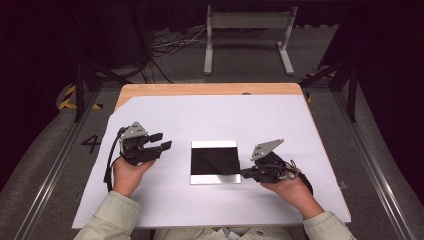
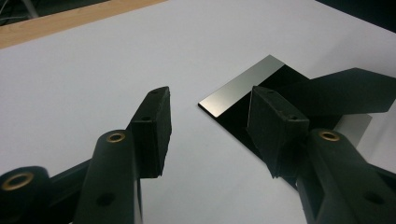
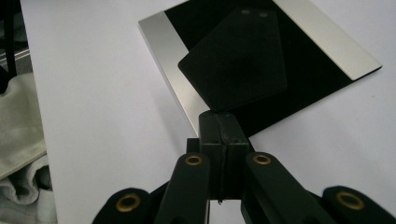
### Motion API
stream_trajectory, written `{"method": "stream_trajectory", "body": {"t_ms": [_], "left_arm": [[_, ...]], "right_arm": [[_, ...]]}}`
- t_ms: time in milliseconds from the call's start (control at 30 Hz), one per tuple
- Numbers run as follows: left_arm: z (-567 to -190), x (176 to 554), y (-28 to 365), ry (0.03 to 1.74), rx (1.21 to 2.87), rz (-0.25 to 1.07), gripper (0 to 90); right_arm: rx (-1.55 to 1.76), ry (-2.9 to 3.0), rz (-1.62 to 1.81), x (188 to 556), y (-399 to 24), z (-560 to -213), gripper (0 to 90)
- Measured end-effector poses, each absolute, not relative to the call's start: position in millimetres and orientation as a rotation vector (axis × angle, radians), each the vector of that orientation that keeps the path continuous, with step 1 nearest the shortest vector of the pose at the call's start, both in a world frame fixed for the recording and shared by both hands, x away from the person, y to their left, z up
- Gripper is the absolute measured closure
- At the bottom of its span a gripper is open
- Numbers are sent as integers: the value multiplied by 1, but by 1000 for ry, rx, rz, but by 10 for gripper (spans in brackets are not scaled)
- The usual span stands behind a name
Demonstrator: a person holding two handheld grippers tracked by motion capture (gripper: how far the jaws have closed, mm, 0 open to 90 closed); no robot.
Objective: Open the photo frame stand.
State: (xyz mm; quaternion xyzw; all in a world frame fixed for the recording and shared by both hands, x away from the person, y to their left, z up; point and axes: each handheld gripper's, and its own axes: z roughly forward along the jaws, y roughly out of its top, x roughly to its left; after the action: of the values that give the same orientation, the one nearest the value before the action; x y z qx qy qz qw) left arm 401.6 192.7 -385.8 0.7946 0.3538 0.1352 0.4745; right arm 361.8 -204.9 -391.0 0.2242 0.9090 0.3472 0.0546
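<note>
A square mirror-like plate [image 1: 215, 161], black with silvery strips on two sides, lies flat on the white sheet [image 1: 215, 115]. My left gripper [image 1: 162, 141] hovers to its left, jaws wide open and empty. In the left gripper view the open left gripper [image 2: 211, 95] points toward the plate [image 2: 243, 91]. My right gripper [image 1: 243, 173] is at the plate's near right corner with its jaws pressed together. In the right gripper view the shut right gripper [image 3: 223, 116] touches the plate's edge [image 3: 163, 56], and a dark reflection shows on the glossy surface.
The white sheet covers most of a wooden table [image 1: 200, 89]. Beyond the table a grey metal stand [image 1: 247, 22] and cables sit on the floor. A pale sleeve [image 3: 18, 126] lies left of the right gripper.
</note>
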Motion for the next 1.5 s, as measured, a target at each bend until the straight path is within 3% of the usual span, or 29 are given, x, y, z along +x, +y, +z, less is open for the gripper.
{"method": "stream_trajectory", "body": {"t_ms": [533,1500], "left_arm": [[-391,406,191,871,1967,300,458],[-395,409,188,871,1993,290,402]], "right_arm": [[690,2606,1266,363,-203,-379,900],[686,2612,1196,360,-218,-360,896]]}}
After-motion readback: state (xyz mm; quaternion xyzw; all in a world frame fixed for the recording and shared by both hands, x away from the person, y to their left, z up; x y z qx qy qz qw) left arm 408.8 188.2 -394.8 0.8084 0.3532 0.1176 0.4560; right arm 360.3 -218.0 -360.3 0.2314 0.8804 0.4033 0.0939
